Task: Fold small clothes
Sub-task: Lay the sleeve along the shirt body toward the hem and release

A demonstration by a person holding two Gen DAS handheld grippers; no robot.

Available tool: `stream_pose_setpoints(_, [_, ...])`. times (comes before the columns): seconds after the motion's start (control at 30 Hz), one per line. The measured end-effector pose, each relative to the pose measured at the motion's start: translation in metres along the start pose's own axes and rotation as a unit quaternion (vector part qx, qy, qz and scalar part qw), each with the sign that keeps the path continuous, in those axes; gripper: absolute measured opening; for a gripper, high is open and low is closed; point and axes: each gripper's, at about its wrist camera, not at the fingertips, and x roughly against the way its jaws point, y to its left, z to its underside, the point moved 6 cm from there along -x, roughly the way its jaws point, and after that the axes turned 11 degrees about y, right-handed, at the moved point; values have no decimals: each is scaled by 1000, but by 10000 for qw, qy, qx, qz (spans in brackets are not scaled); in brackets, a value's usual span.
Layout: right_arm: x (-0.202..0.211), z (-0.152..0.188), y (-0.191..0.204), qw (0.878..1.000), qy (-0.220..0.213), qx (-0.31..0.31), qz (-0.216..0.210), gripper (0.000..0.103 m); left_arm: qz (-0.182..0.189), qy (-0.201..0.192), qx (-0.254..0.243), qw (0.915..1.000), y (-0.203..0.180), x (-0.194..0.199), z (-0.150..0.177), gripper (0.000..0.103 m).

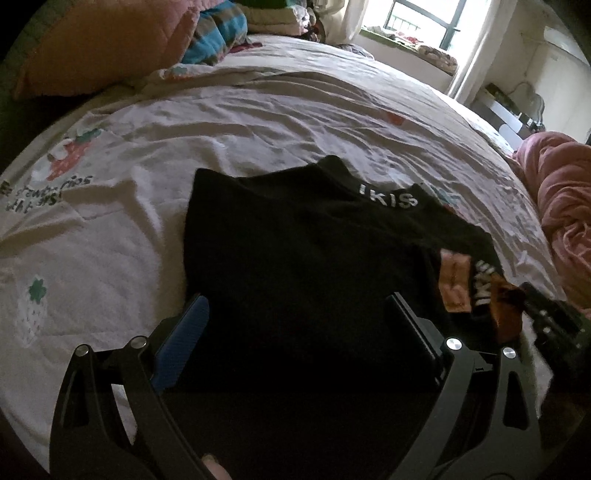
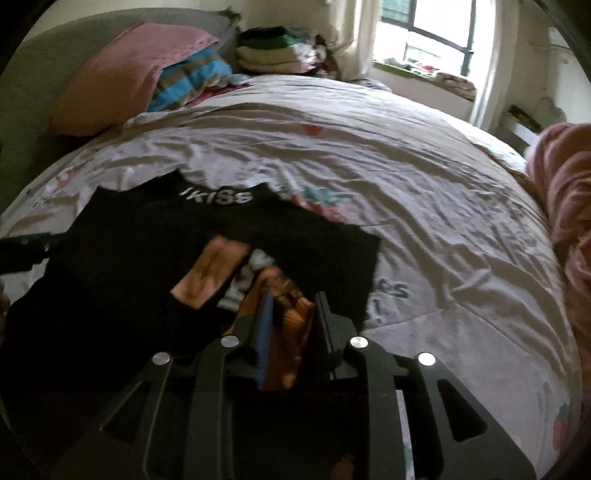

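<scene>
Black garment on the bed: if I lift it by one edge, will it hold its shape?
Probably not. The black garment lies limp and creased on the bedsheet, so it should droop. Its folded orange-lined part may fall open.

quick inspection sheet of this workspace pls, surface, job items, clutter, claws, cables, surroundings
surface: wrinkled white strawberry-print bedspread.
job's things: black garment lying on it; orange printed part at its near edge.
clutter: pink pillow, striped bedding, folded pile, pink blanket.
grippers: left claw open over the garment; right claw narrow, orange fabric between its fingers.
cables: nothing seen.
surroundings: window, curtain.
</scene>
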Motion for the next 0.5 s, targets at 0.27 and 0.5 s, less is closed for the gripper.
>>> stream_pose_setpoints(0.27, [-4, -6, -18, 9983, 55, -577, -67, 30, 9, -26, 48, 10000, 15, -9, 2, 63])
stream_pose_setpoints(0.5, [-12, -9, 41, 9977, 197, -1, -642, 35, -104, 29, -246, 9996, 16, -17, 7, 38])
